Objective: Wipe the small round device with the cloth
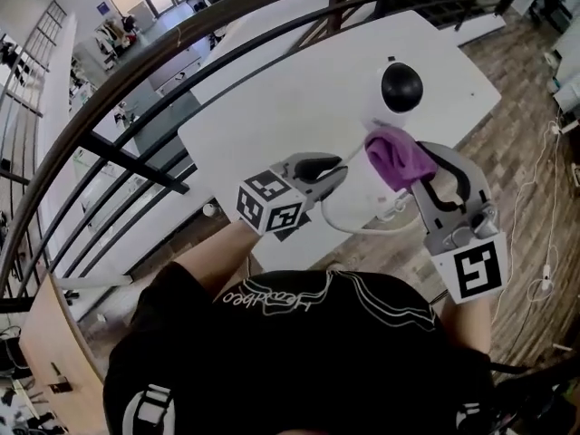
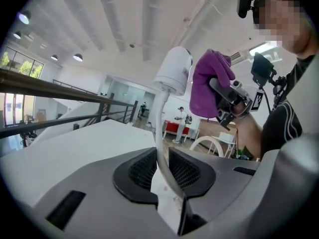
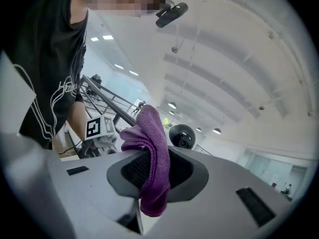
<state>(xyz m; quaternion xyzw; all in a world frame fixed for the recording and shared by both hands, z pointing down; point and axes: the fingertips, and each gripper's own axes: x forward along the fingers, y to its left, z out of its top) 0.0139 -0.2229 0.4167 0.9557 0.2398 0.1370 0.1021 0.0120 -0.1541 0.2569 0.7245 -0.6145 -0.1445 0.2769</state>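
Note:
The small round device point(image 1: 399, 93) is white with a black dome point(image 1: 401, 87) and is held up over the white table point(image 1: 272, 116). Its white cable point(image 2: 160, 133) runs between the jaws of my left gripper point(image 1: 337, 169), which is shut on it. In the left gripper view the device's white body point(image 2: 174, 71) stands above the left gripper point(image 2: 160, 169). My right gripper point(image 1: 415, 166) is shut on a purple cloth point(image 1: 397, 157), which touches the device's near side. In the right gripper view the cloth point(image 3: 152, 148) hangs from the right gripper point(image 3: 157, 171), with the dome point(image 3: 182, 136) just behind it.
A dark curved railing point(image 1: 136, 71) runs along the table's far and left sides. The device's white cable loops on the table point(image 1: 362, 227) below the grippers. Wooden floor with loose wires point(image 1: 544, 179) lies to the right. People stand far off point(image 2: 182, 118) in the left gripper view.

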